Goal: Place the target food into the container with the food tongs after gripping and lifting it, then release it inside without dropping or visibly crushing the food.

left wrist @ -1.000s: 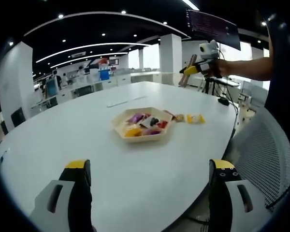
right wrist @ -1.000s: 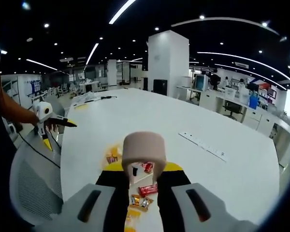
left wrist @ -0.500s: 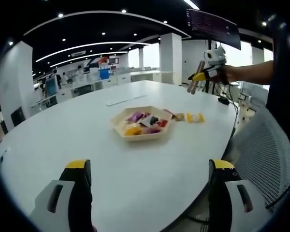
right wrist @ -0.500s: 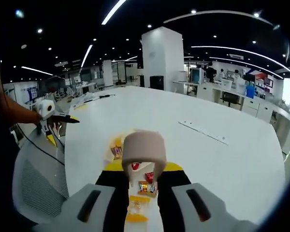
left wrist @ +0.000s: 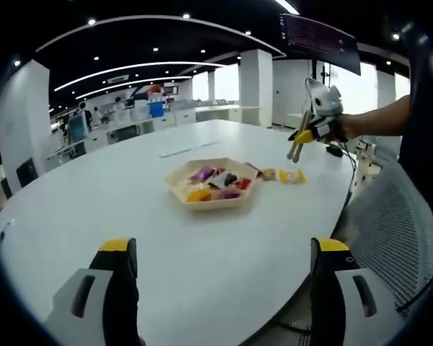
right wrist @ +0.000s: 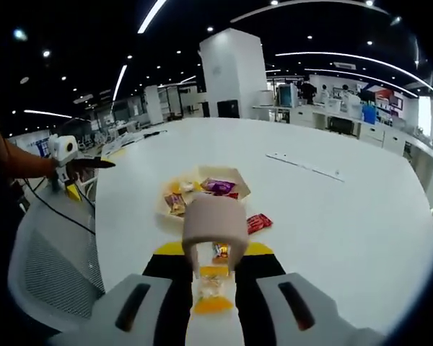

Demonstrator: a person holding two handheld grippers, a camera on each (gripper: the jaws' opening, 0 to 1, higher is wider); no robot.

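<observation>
**Tongs poised over the loose sweets, nothing lifted yet**

Closest to me in the left gripper view, the left gripper (left wrist: 221, 267) hangs over the near edge of the white table (left wrist: 94, 202) with its jaws spread wide and nothing between them. It looks parked, with no part in the job for now.

In the right gripper view, the right gripper (right wrist: 213, 270) has its jaws closed on the tongs (right wrist: 214, 229), whose bent wooden end rises straight out of the grip. Just past the tongs' tips lies a yellow sweet (right wrist: 213, 290) in a clear wrapper, with a small wrapped sweet (right wrist: 221, 251) behind it and a red wrapper (right wrist: 258, 223) off to one side, all lying on the table outside the tray. The tips seem to hover right above the yellow one, though I cannot tell whether they touch it.

So I judge the task barely begun: no food is gripped or lifted, and the pick, the carry and the gentle release all remain.

Further on sits the tray (right wrist: 237, 179), a shallow six-sided dish, already holding a heap of wrapped sweets in purple, yellow, red and orange. In the left gripper view the same tray (left wrist: 179, 193) sits mid-table with the loose sweets just beyond it.
</observation>
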